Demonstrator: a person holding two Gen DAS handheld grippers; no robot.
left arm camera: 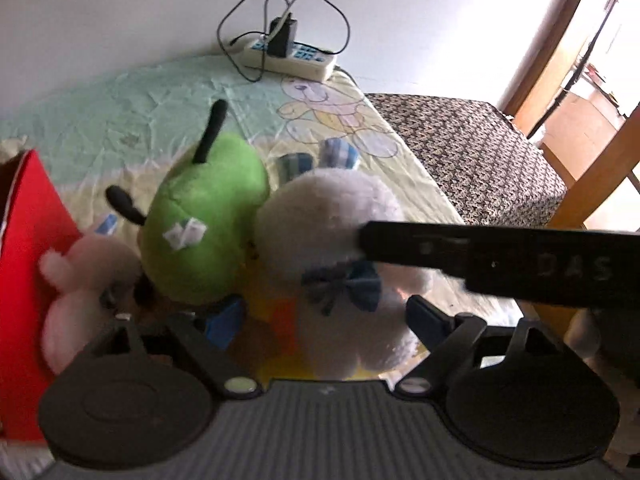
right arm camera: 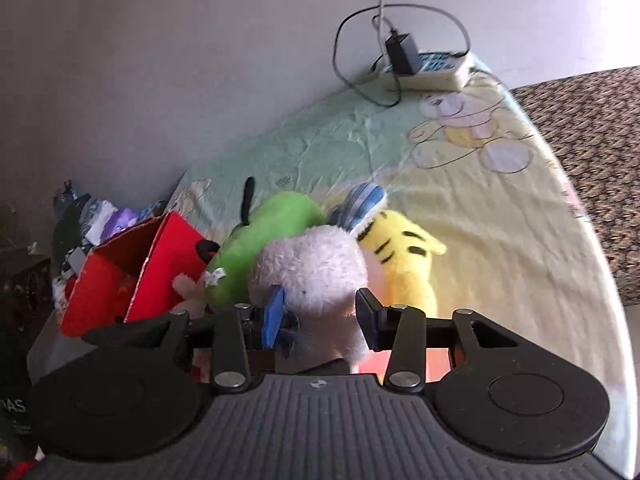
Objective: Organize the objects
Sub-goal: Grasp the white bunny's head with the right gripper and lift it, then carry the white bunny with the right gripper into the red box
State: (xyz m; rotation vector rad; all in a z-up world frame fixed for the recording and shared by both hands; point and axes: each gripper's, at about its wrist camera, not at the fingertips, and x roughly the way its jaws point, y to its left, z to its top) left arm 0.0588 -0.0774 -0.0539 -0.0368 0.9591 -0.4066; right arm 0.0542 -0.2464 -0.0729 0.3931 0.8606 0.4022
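Your right claw (right arm camera: 322, 322) grips the white plush bunny (right arm camera: 316, 276) on the bed (right arm camera: 500, 240). Your left claw (left arm camera: 320, 320) stands open around its body. A green plush (left arm camera: 204, 224) lies at nine o'clock, beside a red box (left arm camera: 28, 248).

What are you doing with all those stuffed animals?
Someone is tidying plush toys on a bed with two handheld grippers. The right gripper is closed around the white bunny. The left gripper sits over the green plush and the bunny, gripping neither. A red box waits open beside them, next to a yellow tiger.
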